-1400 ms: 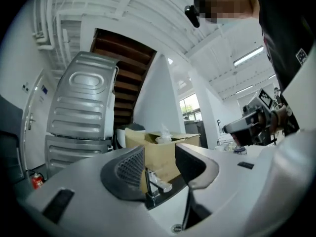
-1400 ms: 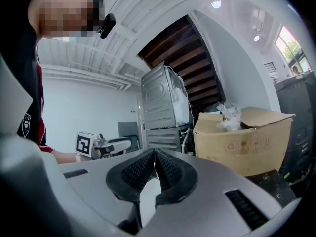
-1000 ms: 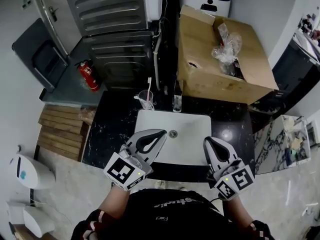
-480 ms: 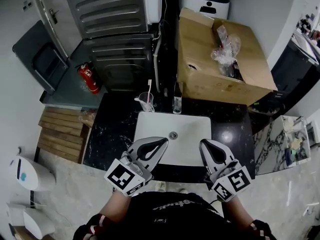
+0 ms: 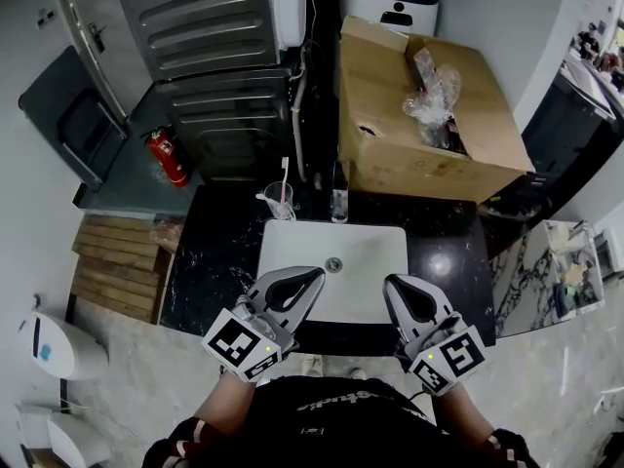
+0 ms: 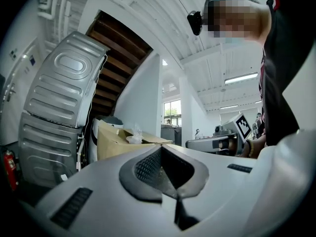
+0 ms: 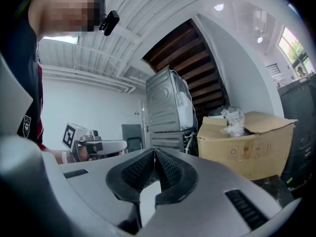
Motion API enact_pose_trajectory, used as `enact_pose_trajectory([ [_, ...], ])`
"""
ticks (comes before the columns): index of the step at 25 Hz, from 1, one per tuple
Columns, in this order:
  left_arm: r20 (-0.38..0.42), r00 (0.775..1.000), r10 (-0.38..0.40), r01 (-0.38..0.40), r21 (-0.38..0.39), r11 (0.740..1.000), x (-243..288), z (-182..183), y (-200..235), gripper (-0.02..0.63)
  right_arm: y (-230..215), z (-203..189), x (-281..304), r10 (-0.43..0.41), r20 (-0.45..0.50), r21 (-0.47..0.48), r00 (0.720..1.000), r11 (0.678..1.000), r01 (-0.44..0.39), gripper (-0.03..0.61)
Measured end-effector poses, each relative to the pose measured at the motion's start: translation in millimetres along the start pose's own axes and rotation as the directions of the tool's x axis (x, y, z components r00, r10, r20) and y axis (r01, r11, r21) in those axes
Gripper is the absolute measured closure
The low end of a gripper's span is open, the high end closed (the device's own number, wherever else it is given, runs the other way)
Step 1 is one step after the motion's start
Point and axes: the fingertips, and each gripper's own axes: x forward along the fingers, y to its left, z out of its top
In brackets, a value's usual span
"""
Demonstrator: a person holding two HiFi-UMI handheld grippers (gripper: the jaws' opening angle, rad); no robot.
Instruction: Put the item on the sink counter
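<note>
Currently left tongs (image 5: 314, 276) fully closed, pads meeting, nothing between. Right tongs (image 5: 391, 284) likewise pinched together, nothing gripped. I see both held low over near edge of white basin (image 5: 375, 261). On dark bench (image 5: 219, 247), cup (image 5: 278, 203) with toothbrush (image 5: 285, 172) stands upright just beside basin's far left corner. Cardboard box (image 5: 419, 144) behind bench. Cannot tell which item task means.

I noted an open cardboard box (image 5: 390, 159) holding crumpled clear plastic (image 5: 434, 96), standing right of two stacked grey machines (image 5: 210, 37). A red fire extinguisher (image 5: 168, 157) stood at their foot, near a wooden pallet (image 5: 117, 261).
</note>
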Motion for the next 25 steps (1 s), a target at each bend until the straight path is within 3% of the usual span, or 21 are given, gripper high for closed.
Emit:
enact_pose_trajectory([
  [25,-0.004,1.0,0.012,-0.012,0.01,1.0,11.5,-2.1,-0.8,0.6,-12.2,1.4,-10.1,-0.024,-0.009,-0.021,1.0,0.999,0.024,0.54],
])
